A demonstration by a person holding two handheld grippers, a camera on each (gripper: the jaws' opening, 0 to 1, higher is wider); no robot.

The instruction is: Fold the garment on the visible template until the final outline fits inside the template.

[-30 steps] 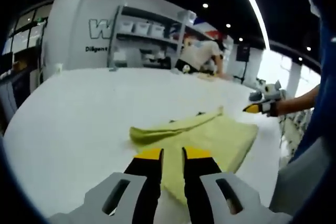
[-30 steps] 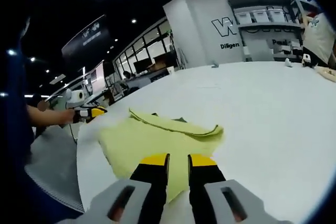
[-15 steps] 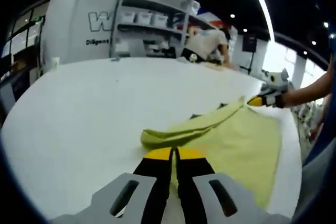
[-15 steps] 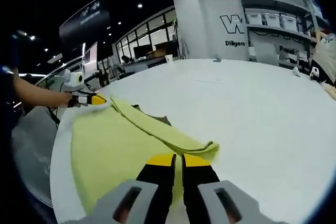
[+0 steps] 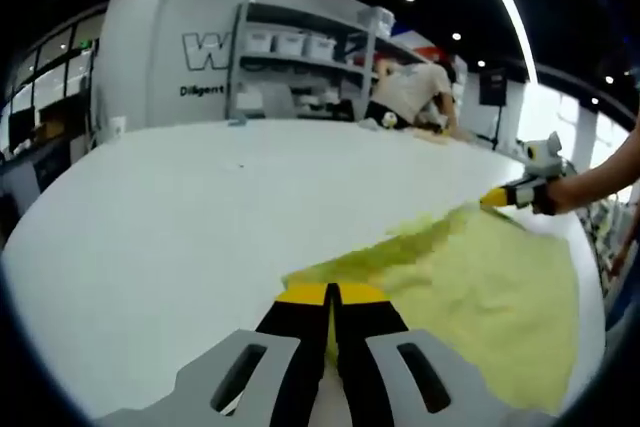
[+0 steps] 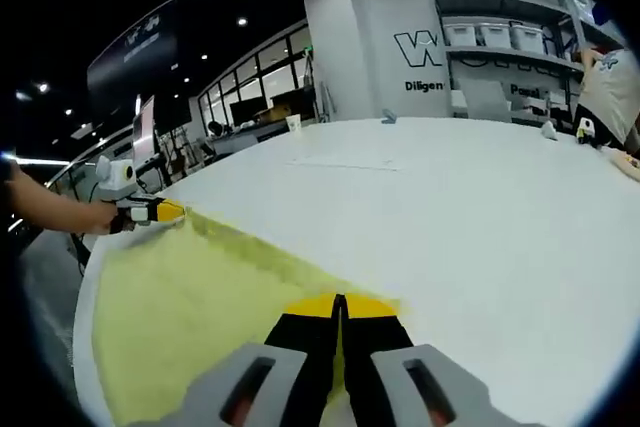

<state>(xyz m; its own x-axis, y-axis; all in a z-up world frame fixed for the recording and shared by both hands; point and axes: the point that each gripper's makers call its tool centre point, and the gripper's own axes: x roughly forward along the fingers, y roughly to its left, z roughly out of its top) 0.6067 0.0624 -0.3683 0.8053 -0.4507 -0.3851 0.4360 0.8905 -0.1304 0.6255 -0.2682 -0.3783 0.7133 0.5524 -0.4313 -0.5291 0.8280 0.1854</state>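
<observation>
A yellow-green garment (image 5: 470, 277) lies spread on the white table (image 5: 170, 217), pulled taut between both grippers. In the left gripper view, my left gripper (image 5: 331, 293) is shut on the garment's near corner. The right gripper (image 5: 512, 194), held by a hand, pinches the far corner. In the right gripper view, the garment (image 6: 190, 297) stretches to the left. My right gripper (image 6: 340, 303) is shut on its near corner, and the left gripper (image 6: 150, 210) grips the far corner. The cloth's far edge runs straight between the two grippers.
The white table (image 6: 480, 207) reaches far back to a wall with dark lettering. Shelves with bins (image 5: 300, 57) stand behind it. A person in a white shirt (image 5: 410, 92) bends over the table's far side, also in the right gripper view (image 6: 610, 87).
Both grippers have gone from slightly apart to shut on the garment's corners. The folded-over edge has been pulled out, so the cloth now lies stretched and flatter.
</observation>
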